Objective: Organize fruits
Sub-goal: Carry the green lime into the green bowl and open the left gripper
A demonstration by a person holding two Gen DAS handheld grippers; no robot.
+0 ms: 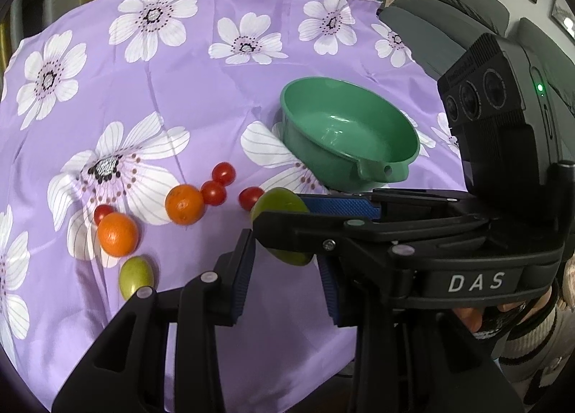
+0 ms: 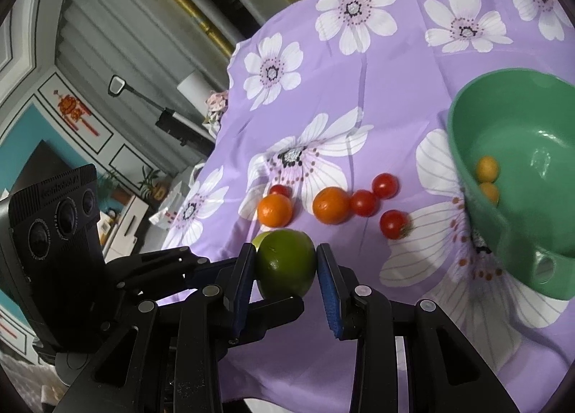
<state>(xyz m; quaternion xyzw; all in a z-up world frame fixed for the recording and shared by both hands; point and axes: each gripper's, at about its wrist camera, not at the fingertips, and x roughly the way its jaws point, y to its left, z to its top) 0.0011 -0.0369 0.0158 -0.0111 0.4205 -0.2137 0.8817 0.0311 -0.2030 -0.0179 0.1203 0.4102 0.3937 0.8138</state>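
Blue-padded fingers of the right claw [image 2: 285, 251] clamp a lime [image 2: 285, 265] from both sides, clear of the purple flowered cloth [image 2: 395, 64]. The left claw [image 1: 285, 251] crosses in just beneath it. Its jaws stand a little apart with the lime's lower edge at their tips, but a black finger of the right claw lies across the fruit there, so it cannot be told whether the left pads press on it.

Beyond the claws, loose on the cloth, lie two oranges [image 1: 184, 204] [image 1: 118, 234] and four cherry tomatoes [image 1: 223, 173] [image 1: 213, 192] [image 1: 250, 197] [image 1: 102, 213], one tomato half hidden behind the farther orange. A small green fruit [image 1: 136, 276] rests just left of the left claw; from the right wrist only a sliver of it shows behind the lime.

Ahead and to the right of both claws stands a green bowl [image 1: 406, 132], its holed tab towards them. Two small yellow fruits [image 2: 487, 168] [image 2: 489, 193] sit inside against its near wall, which hides them from the left wrist.

A hand [image 1: 499, 316] under the right claw's body is mostly covered. The bowl is cut off at the right edge of the right-wrist view.
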